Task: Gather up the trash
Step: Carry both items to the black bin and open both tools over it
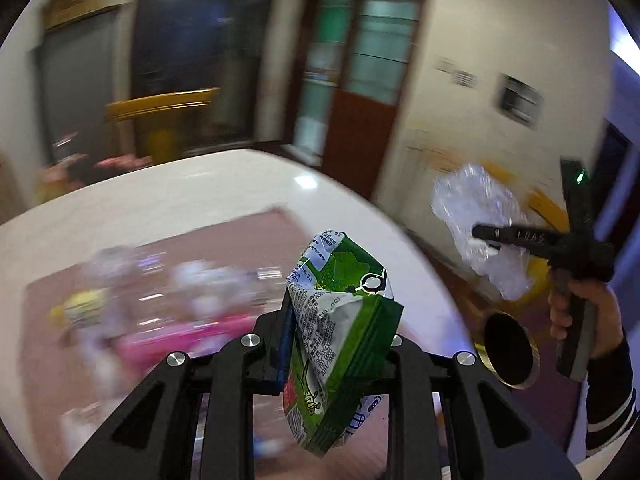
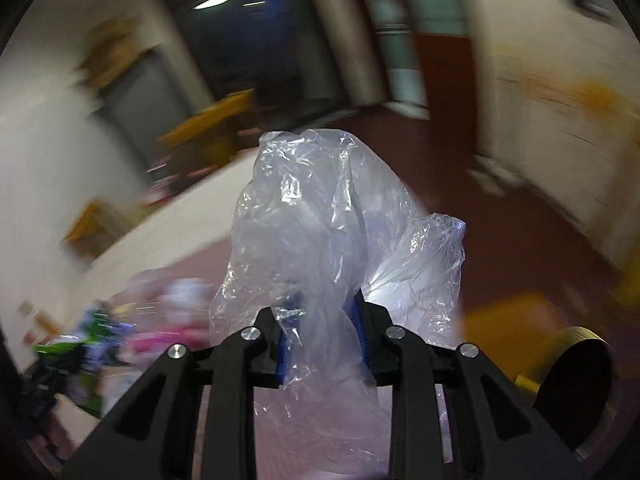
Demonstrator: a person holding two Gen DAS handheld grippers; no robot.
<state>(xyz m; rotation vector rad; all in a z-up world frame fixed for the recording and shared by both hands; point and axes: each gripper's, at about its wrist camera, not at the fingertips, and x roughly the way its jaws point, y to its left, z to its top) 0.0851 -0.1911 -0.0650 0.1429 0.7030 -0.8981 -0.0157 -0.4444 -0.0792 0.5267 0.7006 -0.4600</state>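
green wrapper (image 1: 340, 332) above table edge (image 1: 400, 232)

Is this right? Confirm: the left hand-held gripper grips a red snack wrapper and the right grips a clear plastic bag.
The colour is wrong: the left hand-held gripper grips a green snack wrapper, as the left wrist view shows. The right hand-held gripper does grip a clear plastic bag.

The left claw (image 1: 340, 344) clamps a green wrapper (image 1: 344, 320). At its three o'clock, a hand (image 1: 580, 316) holds the right claw (image 1: 486, 240) pinching a clear bag (image 1: 476, 216).
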